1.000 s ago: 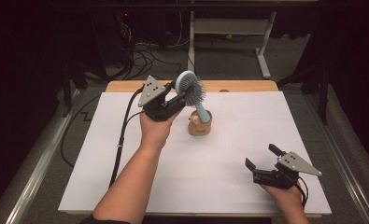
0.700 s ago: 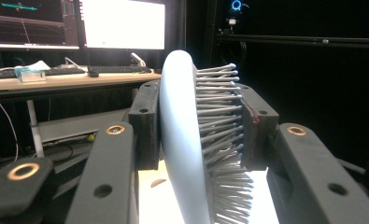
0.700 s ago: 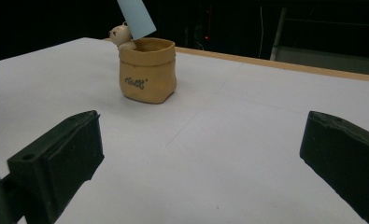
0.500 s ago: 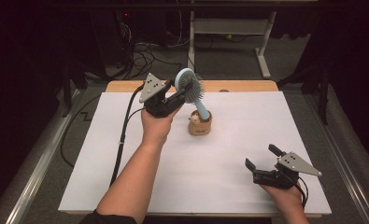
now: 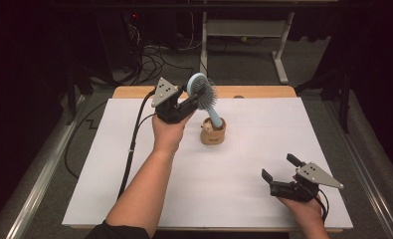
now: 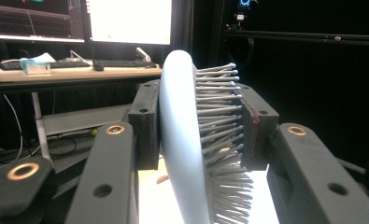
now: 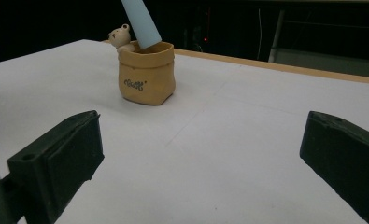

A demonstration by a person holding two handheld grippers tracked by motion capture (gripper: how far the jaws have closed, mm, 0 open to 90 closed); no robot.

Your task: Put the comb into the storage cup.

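Observation:
A light blue hairbrush point(image 5: 204, 94) stands with its handle point(image 7: 141, 22) down inside a small tan pot point(image 5: 213, 133) that bears a little bear figure point(image 7: 119, 35). My left gripper point(image 5: 193, 99) is shut on the brush head, one pad on the back and one on the bristles point(image 6: 219, 140). In the left gripper view the brush head point(image 6: 182, 140) stands between the jaws. My right gripper point(image 5: 279, 168) rests open near the table's front right, with nothing between its fingers point(image 7: 60, 154). The pot point(image 7: 147, 73) lies ahead of it.
White paper point(image 5: 244, 169) covers the wooden table point(image 5: 253, 91). Cables point(image 5: 159, 59) and a desk frame point(image 5: 283, 55) lie on the floor beyond the far edge. A cable point(image 5: 132, 144) trails from my left gripper along the forearm.
My left gripper with the brush head has shifted slightly left and tilted the brush more. The right gripper has stayed in place.

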